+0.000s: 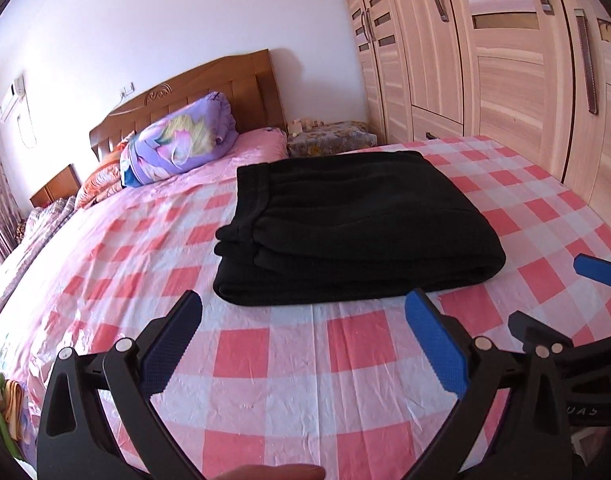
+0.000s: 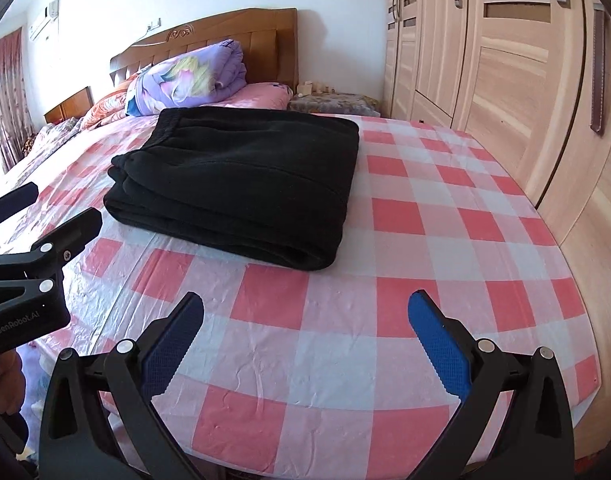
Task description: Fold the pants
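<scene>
Black pants point(image 1: 345, 224) lie folded into a thick rectangle on the pink-and-white checked bed sheet point(image 1: 265, 360); they also show in the right wrist view point(image 2: 241, 184). My left gripper point(image 1: 303, 308) is open and empty, held above the sheet a little short of the pants' near edge. My right gripper point(image 2: 305, 308) is open and empty, above the sheet to the near right of the pants. The right gripper shows at the right edge of the left wrist view point(image 1: 553, 296); the left gripper shows at the left edge of the right wrist view point(image 2: 53, 212).
A purple folded quilt point(image 1: 181, 140) and pillows lie at the head of the bed by the wooden headboard point(image 1: 193, 92). A wardrobe point(image 1: 505, 60) stands along the right side. A covered nightstand point(image 1: 329, 136) sits between bed and wardrobe.
</scene>
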A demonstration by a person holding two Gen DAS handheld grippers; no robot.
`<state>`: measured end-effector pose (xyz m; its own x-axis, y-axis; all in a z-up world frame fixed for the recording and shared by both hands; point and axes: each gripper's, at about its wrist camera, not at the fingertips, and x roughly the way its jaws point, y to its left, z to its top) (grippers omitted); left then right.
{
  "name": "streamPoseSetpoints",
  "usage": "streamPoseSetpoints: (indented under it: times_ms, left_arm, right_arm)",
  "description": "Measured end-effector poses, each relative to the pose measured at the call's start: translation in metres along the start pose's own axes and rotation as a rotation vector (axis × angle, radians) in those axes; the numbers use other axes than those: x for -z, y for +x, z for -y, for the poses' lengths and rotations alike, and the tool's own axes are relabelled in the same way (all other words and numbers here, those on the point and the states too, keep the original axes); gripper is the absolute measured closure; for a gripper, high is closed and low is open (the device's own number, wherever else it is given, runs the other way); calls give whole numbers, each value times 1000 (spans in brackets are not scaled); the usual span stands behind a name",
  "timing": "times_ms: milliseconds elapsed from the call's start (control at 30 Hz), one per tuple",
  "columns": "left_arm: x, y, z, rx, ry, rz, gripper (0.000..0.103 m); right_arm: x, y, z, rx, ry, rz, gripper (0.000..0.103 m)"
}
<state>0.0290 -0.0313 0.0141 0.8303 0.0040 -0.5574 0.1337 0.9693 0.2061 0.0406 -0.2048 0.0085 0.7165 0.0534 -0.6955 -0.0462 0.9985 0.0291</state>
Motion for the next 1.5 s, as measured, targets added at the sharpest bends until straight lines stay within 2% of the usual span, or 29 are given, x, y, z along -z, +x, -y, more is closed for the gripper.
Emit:
streamPoseSetpoints:
  times_ms: [467, 1500]
  left_arm:
    - [5, 1, -8, 13, -40, -19, 1]
    - [6, 2, -11, 22, -61, -30, 1]
  right_arm:
    - [3, 3, -9, -10, -16, -16, 4]
    - [1, 1, -14, -9, -26, -2, 4]
